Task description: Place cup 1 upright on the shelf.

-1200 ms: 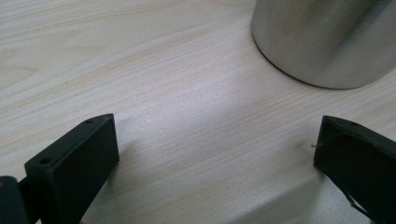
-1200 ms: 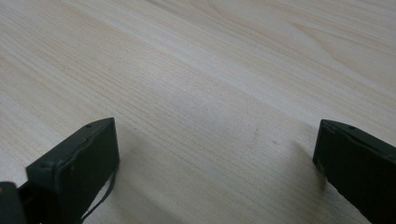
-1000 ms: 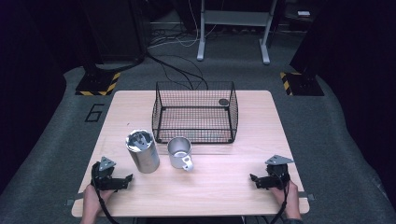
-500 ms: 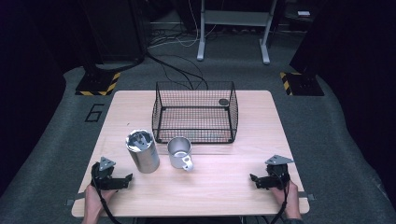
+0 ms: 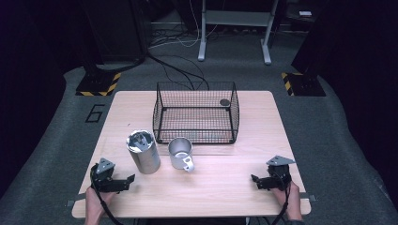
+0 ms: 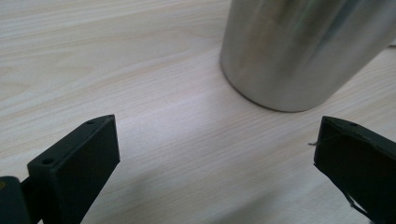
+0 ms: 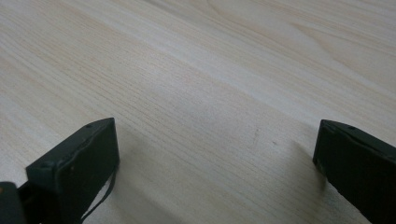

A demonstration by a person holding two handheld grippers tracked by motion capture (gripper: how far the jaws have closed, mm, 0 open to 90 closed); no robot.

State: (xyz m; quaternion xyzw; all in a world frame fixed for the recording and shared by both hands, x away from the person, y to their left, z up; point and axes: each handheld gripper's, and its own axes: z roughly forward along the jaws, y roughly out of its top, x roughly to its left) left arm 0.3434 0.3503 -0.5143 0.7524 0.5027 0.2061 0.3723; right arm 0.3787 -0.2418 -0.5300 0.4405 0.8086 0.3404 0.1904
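The left gripper (image 5: 123,180) is held low over the near left part of the wooden table (image 5: 263,122), and its two black jaws are seen wide apart, with nothing between them. In the left gripper view the same gripper (image 6: 215,154) is pointed at the foot of the tall steel canister (image 6: 299,51), which is placed just ahead of the jaws and a little toward the right one; no contact with it is seen. In the high view the canister (image 5: 143,152) is found standing upright, near the left gripper and just in front of the left near corner of the black wire basket (image 5: 196,112).

A smaller metal mug (image 5: 180,153) is placed just beside the canister, on its right side, also upright, with its handle turned toward the person. It is set close to the front wall of the basket. Inside the basket, at the far right corner, a small dark round thing (image 5: 225,102) is seen; what it is cannot be told.

The right gripper (image 5: 257,180) is held over the near right part of the table, well apart from the mug and the canister. In the right gripper view its jaws (image 7: 215,154) are spread wide as well, and bare wood is seen between them. Each gripper is held by one hand of the person, the left hand (image 5: 97,202) and the right hand (image 5: 290,200), at the near edge of the table
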